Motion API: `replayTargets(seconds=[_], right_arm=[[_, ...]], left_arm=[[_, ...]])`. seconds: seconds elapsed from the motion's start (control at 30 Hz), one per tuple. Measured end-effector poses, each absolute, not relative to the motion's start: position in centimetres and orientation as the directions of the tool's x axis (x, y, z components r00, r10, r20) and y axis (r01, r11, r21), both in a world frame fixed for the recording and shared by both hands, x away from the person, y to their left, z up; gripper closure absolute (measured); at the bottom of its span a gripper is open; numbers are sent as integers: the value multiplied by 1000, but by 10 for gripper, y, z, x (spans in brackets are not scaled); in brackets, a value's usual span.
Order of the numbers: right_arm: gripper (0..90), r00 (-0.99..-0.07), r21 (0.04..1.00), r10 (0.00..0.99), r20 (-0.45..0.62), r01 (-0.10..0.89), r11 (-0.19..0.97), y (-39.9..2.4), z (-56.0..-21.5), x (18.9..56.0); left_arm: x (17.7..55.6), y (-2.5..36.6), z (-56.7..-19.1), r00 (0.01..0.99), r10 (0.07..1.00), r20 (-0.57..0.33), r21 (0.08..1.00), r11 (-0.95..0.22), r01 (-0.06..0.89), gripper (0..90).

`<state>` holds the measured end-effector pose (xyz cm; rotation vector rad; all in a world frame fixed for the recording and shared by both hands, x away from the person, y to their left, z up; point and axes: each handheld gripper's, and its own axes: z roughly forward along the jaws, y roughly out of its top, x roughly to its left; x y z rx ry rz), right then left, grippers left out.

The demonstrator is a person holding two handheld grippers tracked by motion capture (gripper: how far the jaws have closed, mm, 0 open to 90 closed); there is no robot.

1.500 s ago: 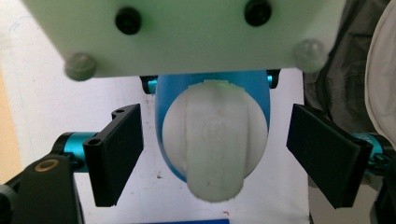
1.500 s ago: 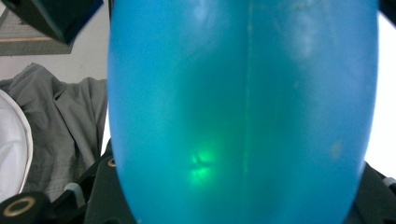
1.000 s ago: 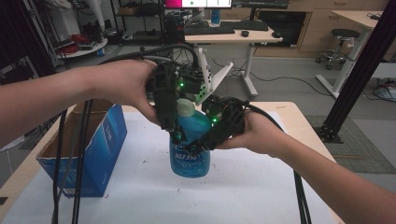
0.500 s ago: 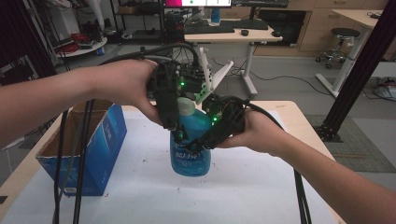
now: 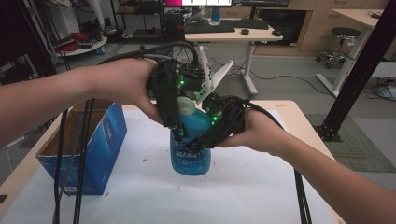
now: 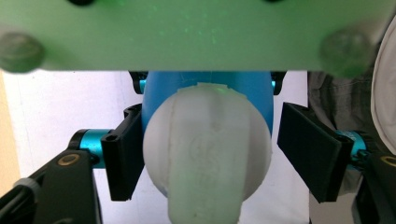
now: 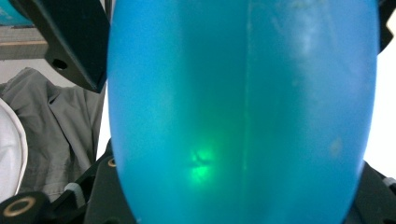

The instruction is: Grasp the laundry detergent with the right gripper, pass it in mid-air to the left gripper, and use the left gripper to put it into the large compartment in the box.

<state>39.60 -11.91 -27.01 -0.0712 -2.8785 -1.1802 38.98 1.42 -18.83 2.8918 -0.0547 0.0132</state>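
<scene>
1. The surface (image 5: 261,186) is white-covered with a pale wooden edge. I see both forearms coming over it from the bottom of the high view.
2. A blue cardboard box (image 5: 100,144) stands open-topped on the surface's left side, well apart from the bottle.
3. A blue translucent bottle (image 5: 190,149) stands upright near the surface's centre, base touching the cover, printed label facing the camera. In the right gripper view its body (image 7: 243,107) takes up nearly the whole picture, with a green light spot on it.
4. Left gripper (image 5: 173,122) comes down from above at the bottle's neck. In the left gripper view (image 6: 205,154) one jaw sits against the cap's side and the other stands just off it, so I read it as released, not clamped.
5. Right gripper (image 5: 205,140) reaches in from the right, against the bottle's upper body. I cannot tell whether its jaws are clenched on it.
6. White cap (image 6: 205,154) tops the bottle, spout pointing toward the left gripper's camera.
</scene>
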Motion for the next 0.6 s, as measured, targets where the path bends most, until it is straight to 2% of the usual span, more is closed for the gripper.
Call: replayTargets(seconds=[0.6], right_arm=[[455,-998,700,40,51,64,711,-119,-270,396]], left_arm=[[391,14,-188,1000,-25,14,251,-968,-27,284]])
